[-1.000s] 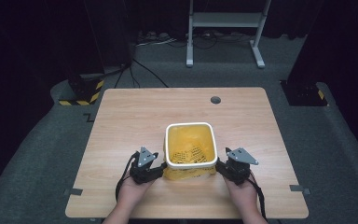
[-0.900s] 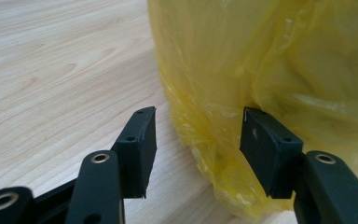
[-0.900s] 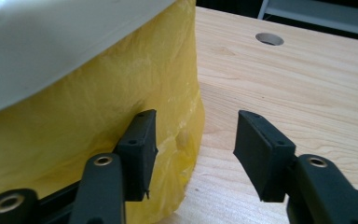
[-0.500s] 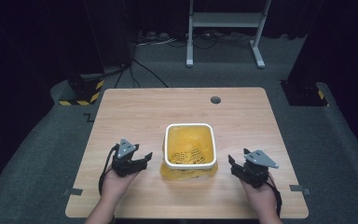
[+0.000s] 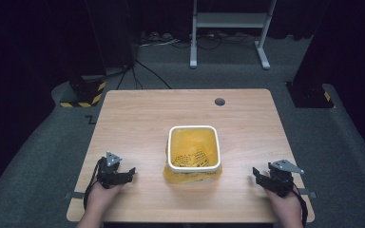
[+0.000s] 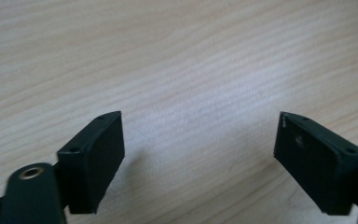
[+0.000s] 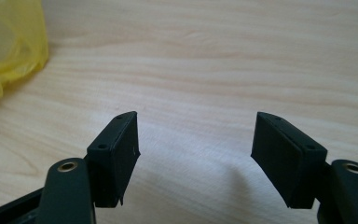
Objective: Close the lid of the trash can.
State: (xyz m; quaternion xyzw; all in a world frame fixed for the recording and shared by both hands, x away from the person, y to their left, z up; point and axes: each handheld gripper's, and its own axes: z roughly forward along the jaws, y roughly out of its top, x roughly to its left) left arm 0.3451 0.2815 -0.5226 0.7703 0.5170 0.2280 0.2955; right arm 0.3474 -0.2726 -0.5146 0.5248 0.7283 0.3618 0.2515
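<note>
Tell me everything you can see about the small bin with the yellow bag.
The white bin stands upright near the table's middle, squarish with rounded corners, apparently plastic. A thin yellow plastic bag lines it, folded over the rim and bunching onto the wood at the near side. Dark perforations show through at the bottom. Nothing else touches it.

White-rimmed bin (image 5: 193, 129), yellow liner bag (image 5: 190, 175) perhaps black-printed, pale wood-grain table (image 5: 147, 118), black grippers, yellow-black striped block (image 5: 83, 97)

A recording lab or studio: black curtains close off the room at 10 and 2 o'clock, grey carpet (image 5: 347, 142) covers the floor, a lone wooden table (image 5: 138, 118) stands centred, with cables (image 5: 138, 71) and a metal stand (image 5: 228, 28) at 12 o'clock
</note>
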